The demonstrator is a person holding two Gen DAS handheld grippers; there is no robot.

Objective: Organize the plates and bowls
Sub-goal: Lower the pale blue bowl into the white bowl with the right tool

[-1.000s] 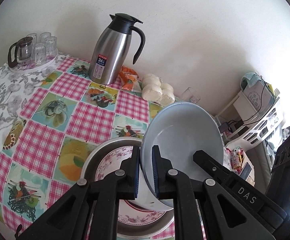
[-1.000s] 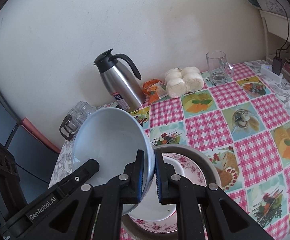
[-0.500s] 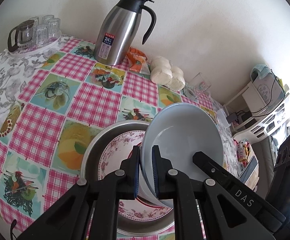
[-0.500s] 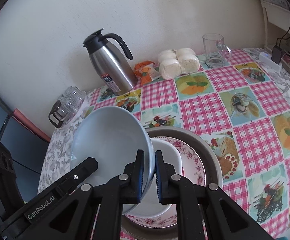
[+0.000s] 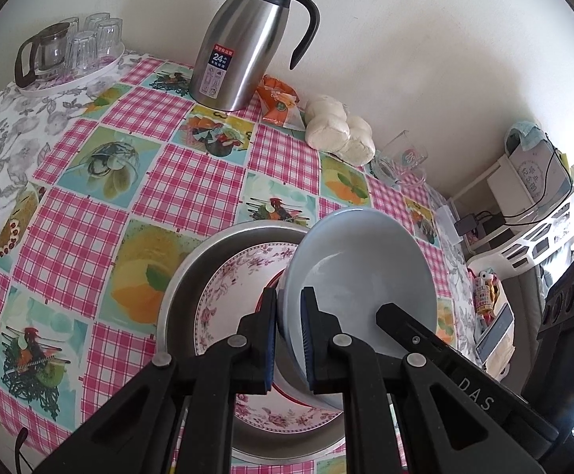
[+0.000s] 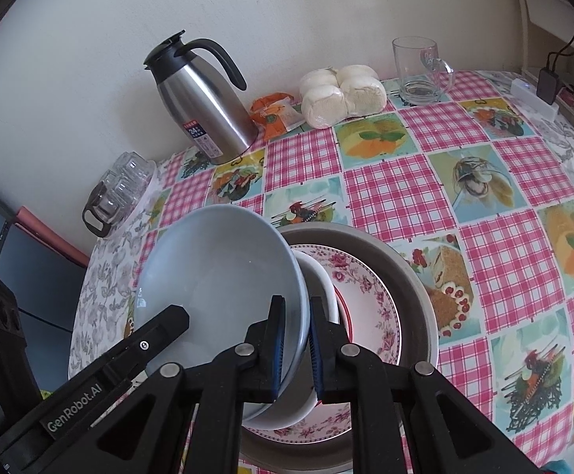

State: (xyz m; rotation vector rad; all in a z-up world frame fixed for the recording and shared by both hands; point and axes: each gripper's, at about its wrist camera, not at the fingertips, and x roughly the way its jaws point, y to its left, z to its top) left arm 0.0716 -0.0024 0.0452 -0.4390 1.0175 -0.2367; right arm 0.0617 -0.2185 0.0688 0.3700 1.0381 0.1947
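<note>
- while both grippers pinch its rim from opposite sides, the pale blue bowl [image 5: 360, 272] hangs tilted over a stack of dishes on the table.
- left gripper [image 5: 289, 339] is closed on the near edge of the blue bowl, its blue-padded fingers [image 5: 272, 335] pressing the wall inside and out.
- right gripper [image 6: 297, 349] clamps the bowl's opposite edge in the same way, one pad inside, one outside.
- under the blue bowl sits a white bowl [image 6: 320, 292], nested on a floral plate [image 6: 370, 300] with a pink flower border and red ring.
- that plate lies inside a round metal pan [image 6: 413, 288], which rests on the checked pink tablecloth [image 5: 184, 181].
- whether the blue bowl's lower side touches the white bowl, i cannot tell; they overlap closely in the right wrist view.
- by the wall stands a steel thermos jug [image 5: 243, 39] with a black handle, beside an orange snack packet [image 5: 279, 100] and a bag of white buns [image 5: 338, 130].
- a glass mug [image 6: 419, 71] stands further right; a tray of glasses [image 5: 69, 55] sits at the table's far left corner.
</note>
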